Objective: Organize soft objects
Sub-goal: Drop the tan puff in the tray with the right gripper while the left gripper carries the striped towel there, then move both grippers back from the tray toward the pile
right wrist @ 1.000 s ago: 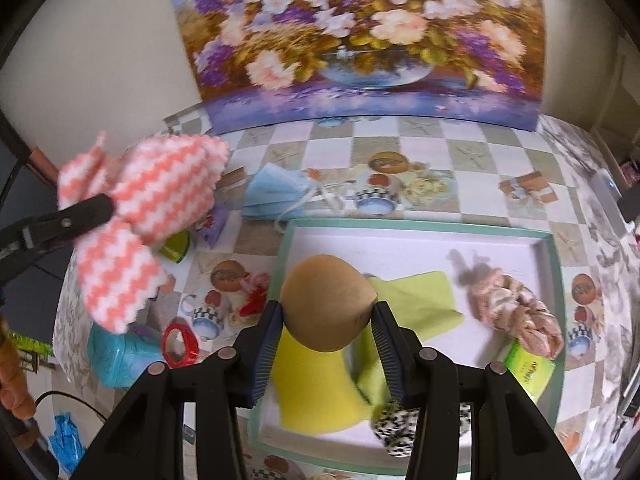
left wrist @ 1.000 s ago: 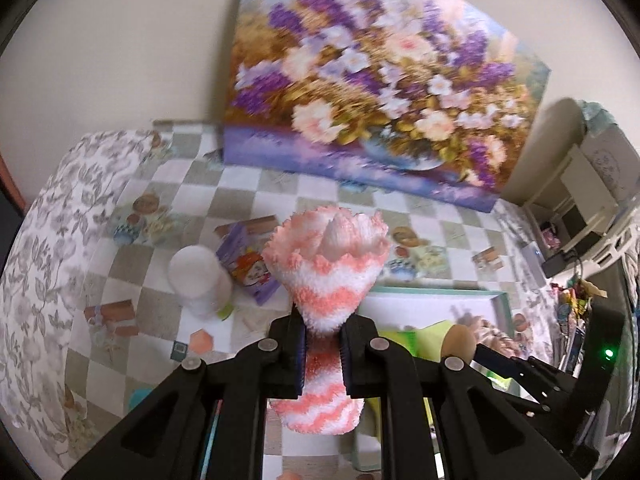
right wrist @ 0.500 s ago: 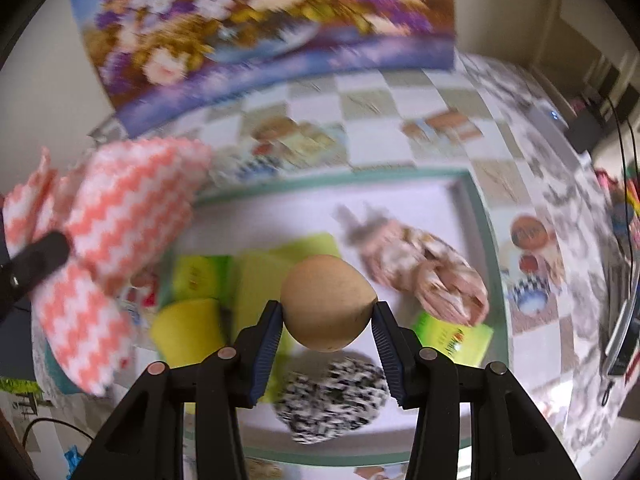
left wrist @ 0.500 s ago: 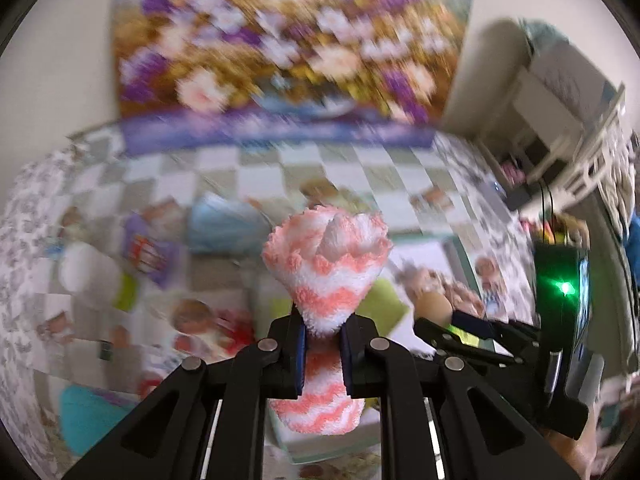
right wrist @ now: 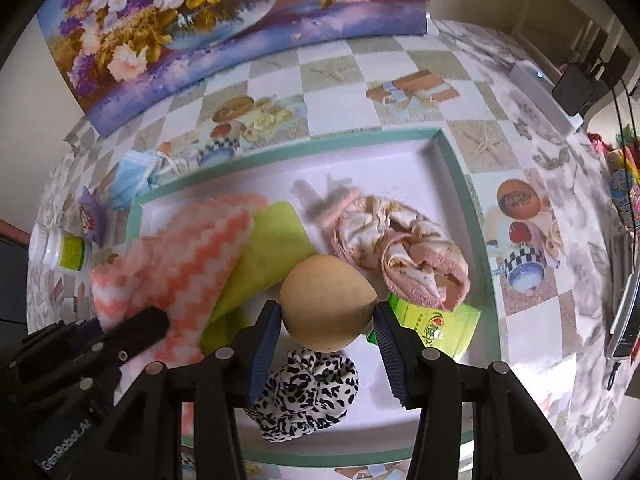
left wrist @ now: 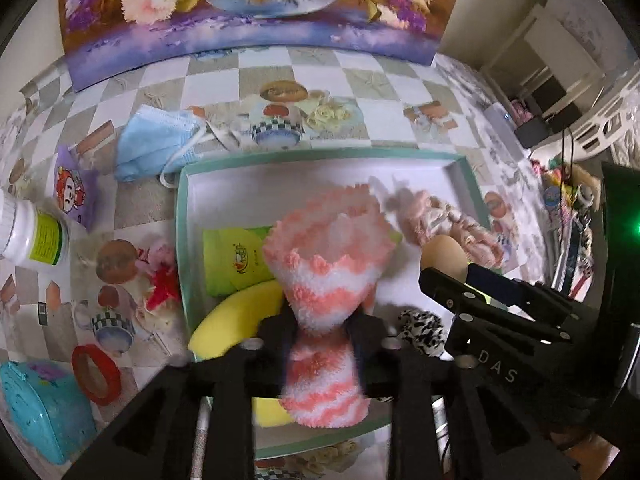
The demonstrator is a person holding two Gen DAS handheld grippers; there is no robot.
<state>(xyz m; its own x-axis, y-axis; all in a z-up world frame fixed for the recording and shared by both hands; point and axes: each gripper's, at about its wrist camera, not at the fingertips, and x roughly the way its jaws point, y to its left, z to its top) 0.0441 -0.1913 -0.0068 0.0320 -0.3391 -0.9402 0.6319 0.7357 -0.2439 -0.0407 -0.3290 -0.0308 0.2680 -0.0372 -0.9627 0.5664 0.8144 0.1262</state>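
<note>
My left gripper (left wrist: 322, 328) is shut on a fluffy pink-and-white striped cloth (left wrist: 330, 264) and holds it over the left part of the green-rimmed white tray (left wrist: 320, 156). My right gripper (right wrist: 326, 320) is shut on a tan egg-shaped sponge (right wrist: 326, 300) above the tray's middle (right wrist: 456, 168). In the tray lie a yellow-green cloth (right wrist: 272, 248), a pink crumpled garment (right wrist: 404, 248), a leopard-print scrunchie (right wrist: 308, 392) and a green packet (right wrist: 436, 324). The striped cloth also shows in the right wrist view (right wrist: 176, 256), with the left gripper (right wrist: 132, 332) on it.
A blue face mask (left wrist: 156, 140), a white bottle (left wrist: 32, 232), a purple packet (left wrist: 74, 196), a red ring (left wrist: 96, 374) and a turquoise case (left wrist: 36, 412) lie on the checked tablecloth left of the tray. A flower painting (left wrist: 248, 8) leans at the back.
Both grippers have moved down and forward over the tray with their loads. The striped cloth has come from left of the tray to above its left part.
</note>
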